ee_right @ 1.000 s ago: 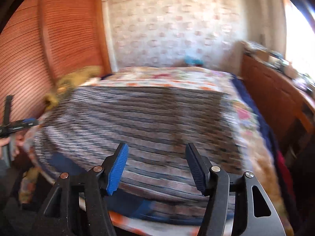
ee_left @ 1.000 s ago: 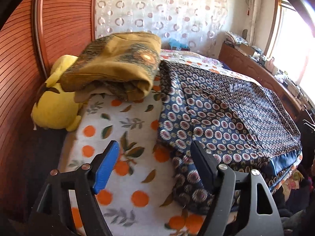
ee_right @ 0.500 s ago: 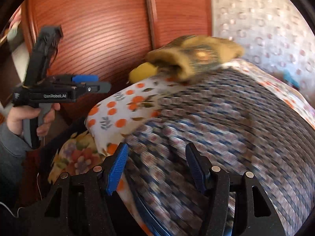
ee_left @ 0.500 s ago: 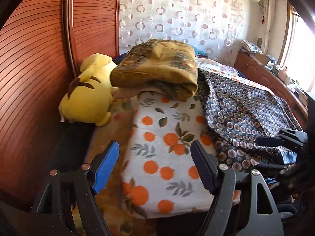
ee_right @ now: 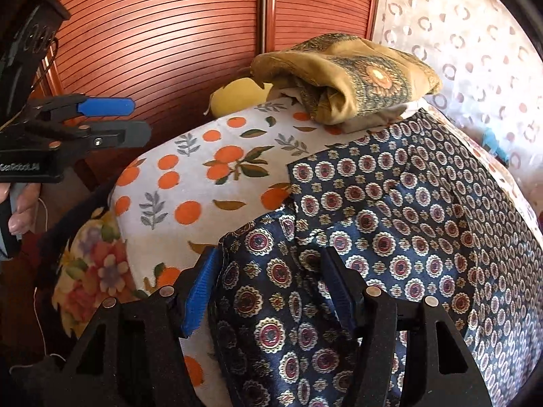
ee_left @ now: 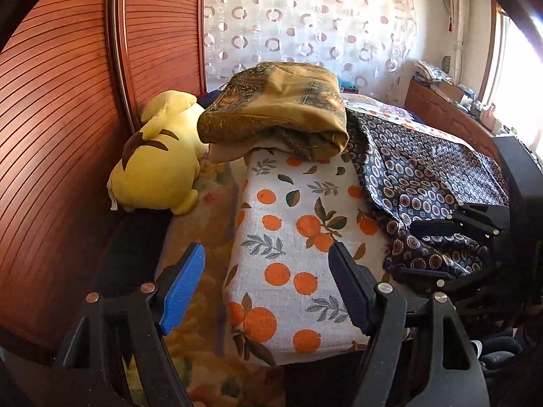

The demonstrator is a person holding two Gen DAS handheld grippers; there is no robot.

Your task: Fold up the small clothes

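Observation:
A navy garment with round medallion print (ee_right: 390,237) lies spread over the bed; it also shows in the left wrist view (ee_left: 417,176). My right gripper (ee_right: 268,291) is open, its jaws standing on either side of a bunched near-left corner of the garment. My left gripper (ee_left: 264,288) is open and empty, held over the near end of the orange-print cloth (ee_left: 292,237). In the right wrist view the left gripper (ee_right: 132,118) hangs at the left, apart from the garment.
A folded mustard patterned cloth (ee_left: 275,108) sits at the far end of the orange-print cloth. A yellow plush toy (ee_left: 156,166) lies against the red slatted wardrobe doors (ee_left: 61,108). A wooden cabinet (ee_left: 451,115) runs along the right by the window.
The right gripper has swung left and come down onto the garment's near corner. The left gripper has pulled back and left, off the garment, toward the bed's edge.

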